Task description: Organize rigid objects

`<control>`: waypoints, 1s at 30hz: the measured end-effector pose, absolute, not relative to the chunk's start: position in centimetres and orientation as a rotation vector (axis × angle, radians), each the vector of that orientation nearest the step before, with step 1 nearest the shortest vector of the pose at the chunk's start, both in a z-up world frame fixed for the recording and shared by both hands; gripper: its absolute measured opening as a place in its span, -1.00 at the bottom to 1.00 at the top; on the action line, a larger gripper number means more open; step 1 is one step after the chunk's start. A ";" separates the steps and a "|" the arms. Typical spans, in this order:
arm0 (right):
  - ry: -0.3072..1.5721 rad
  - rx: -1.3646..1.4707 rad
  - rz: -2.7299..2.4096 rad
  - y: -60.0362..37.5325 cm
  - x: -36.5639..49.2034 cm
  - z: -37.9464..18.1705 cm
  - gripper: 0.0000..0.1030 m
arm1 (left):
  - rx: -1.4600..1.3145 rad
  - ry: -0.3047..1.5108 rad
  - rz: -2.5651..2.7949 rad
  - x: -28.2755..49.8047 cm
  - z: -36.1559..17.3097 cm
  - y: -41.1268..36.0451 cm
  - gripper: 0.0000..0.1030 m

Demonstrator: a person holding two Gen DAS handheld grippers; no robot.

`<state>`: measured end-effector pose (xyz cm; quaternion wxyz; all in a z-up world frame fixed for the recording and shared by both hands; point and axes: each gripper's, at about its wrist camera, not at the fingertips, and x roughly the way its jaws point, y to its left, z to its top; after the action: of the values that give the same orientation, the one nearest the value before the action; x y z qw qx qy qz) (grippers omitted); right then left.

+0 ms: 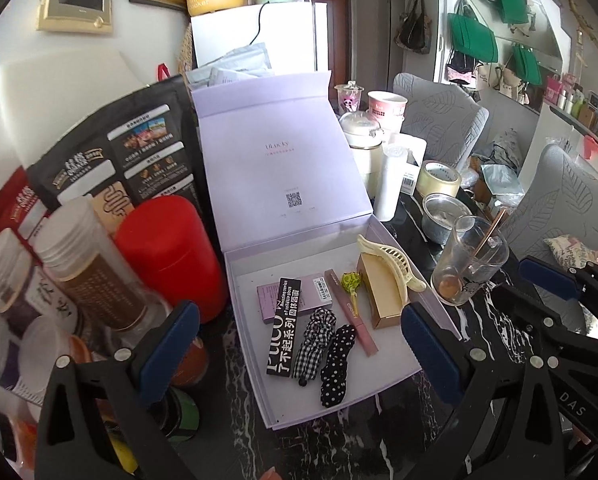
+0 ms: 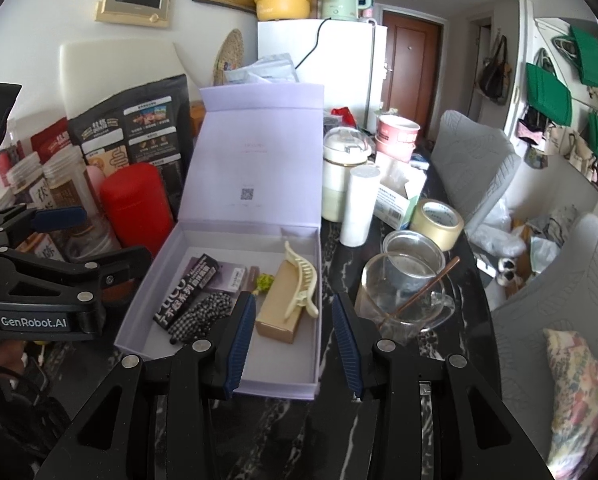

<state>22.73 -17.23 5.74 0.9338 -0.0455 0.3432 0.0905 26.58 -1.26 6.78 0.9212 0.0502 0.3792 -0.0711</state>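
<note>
An open lilac box (image 1: 391, 378) (image 2: 139, 292) sits on the dark marble table with its lid up. Inside lie a cream hair claw (image 1: 395, 266) (image 2: 301, 280) on a gold box (image 1: 381, 296) (image 2: 279, 312), a pink tube (image 1: 351, 312), a black PUCO stick (image 1: 285, 326) (image 2: 187, 290), a purple card box (image 1: 307, 294), and two scrunchies (image 1: 327, 354). My left gripper (image 1: 299, 348) is open and empty, hovering over the box front. My right gripper (image 2: 295, 346) is open and empty above the box's right front corner.
A red canister (image 1: 171, 252) (image 2: 135, 204), jars (image 1: 87, 264) and snack bags (image 1: 119, 148) crowd the left. A glass mug with a stick (image 1: 469, 264) (image 2: 399, 300), metal cup (image 2: 413, 258), tape roll (image 2: 437, 222), white tube (image 2: 357, 208) and a kettle (image 2: 343, 172) stand to the right.
</note>
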 end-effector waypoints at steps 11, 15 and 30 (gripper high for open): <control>0.613 -0.085 0.193 -16.5 17.7 8.2 -0.14 | 0.129 0.709 -0.117 21.4 9.3 -0.6 0.99; 0.592 -0.085 0.193 -16.1 15.9 8.7 -0.05 | 0.128 0.689 -0.115 19.4 9.6 -0.1 0.99; 0.618 -0.083 0.179 -14.3 11.9 7.0 0.02 | 0.096 0.687 -0.088 14.4 8.0 1.8 0.99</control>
<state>11.85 -14.30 6.95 0.9479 -0.0409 0.3035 0.0878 14.39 1.84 7.95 0.9396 0.0472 0.3364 -0.0431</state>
